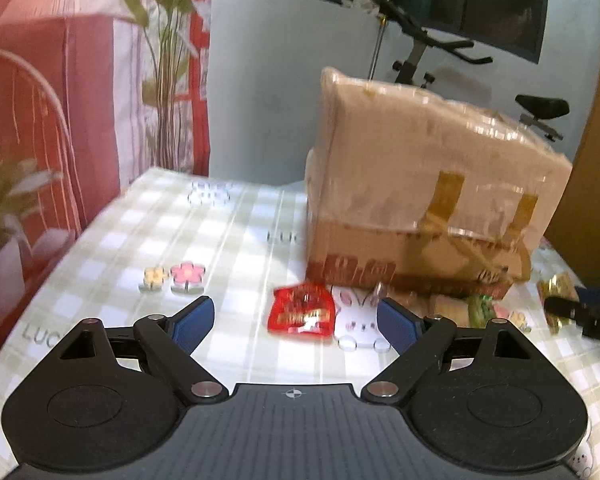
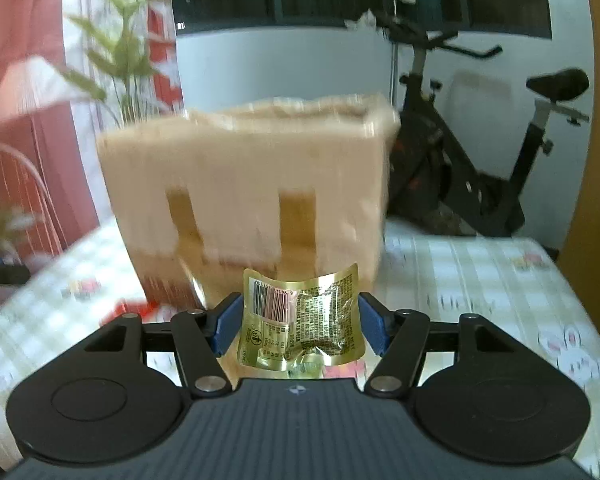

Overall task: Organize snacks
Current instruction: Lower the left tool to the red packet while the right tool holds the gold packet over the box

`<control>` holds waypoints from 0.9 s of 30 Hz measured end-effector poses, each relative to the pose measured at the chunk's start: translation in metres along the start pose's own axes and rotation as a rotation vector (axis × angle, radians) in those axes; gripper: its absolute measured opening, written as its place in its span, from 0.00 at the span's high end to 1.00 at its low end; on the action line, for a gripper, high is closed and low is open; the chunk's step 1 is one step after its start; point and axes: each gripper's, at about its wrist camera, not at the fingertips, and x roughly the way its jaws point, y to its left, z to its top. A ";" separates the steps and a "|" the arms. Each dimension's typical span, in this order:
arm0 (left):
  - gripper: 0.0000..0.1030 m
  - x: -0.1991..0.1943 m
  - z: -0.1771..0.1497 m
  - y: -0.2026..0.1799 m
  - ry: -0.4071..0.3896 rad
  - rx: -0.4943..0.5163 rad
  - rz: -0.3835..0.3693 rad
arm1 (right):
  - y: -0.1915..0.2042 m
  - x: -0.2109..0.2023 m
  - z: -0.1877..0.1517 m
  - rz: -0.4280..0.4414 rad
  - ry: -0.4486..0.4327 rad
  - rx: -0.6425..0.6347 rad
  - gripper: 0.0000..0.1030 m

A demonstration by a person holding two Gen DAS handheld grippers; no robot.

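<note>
now the right gripper (image 2: 298, 314) has its fingers (image 2: 225, 320) clenched on a gold snack packet (image 2: 302, 316). the packet stands upright between the blue pads with its barcode side to the camera, and it is a little bent from the squeeze, so the hold looks firm. it is kept just in front of the cardboard box (image 2: 244, 184), which is covered with clear tape and plastic. i think the box is the place where the snacks must go, so the packet is held at its edges to be free for dropping in.

the left gripper (image 1: 296, 318) has its fingers (image 1: 194, 318) released and spread wide, with nothing between them. just ahead of it a red snack packet (image 1: 302, 316) lies flat on the checked worktop (image 1: 228, 360), close to the lower edge of the box. the wide opening fits a packet of this width, so it is probably the next one to take.

some more snacks (image 1: 480, 308) lie near the box corner, but the view is blurred there and i cannot say what kind they are.
</note>
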 end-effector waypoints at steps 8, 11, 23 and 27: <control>0.13 0.006 -0.017 -0.005 0.037 0.001 0.011 | 0.003 0.005 -0.051 0.000 0.142 -0.012 0.37; 0.13 0.006 -0.016 -0.003 0.032 -0.003 0.013 | 0.005 0.006 -0.055 0.001 0.159 -0.027 0.39; 0.13 0.007 -0.010 0.000 0.021 -0.065 -0.009 | 0.019 -0.035 0.026 0.054 -0.099 -0.083 0.39; 0.13 0.006 -0.006 -0.002 0.006 -0.068 -0.006 | 0.016 -0.036 0.087 0.089 -0.240 -0.109 0.39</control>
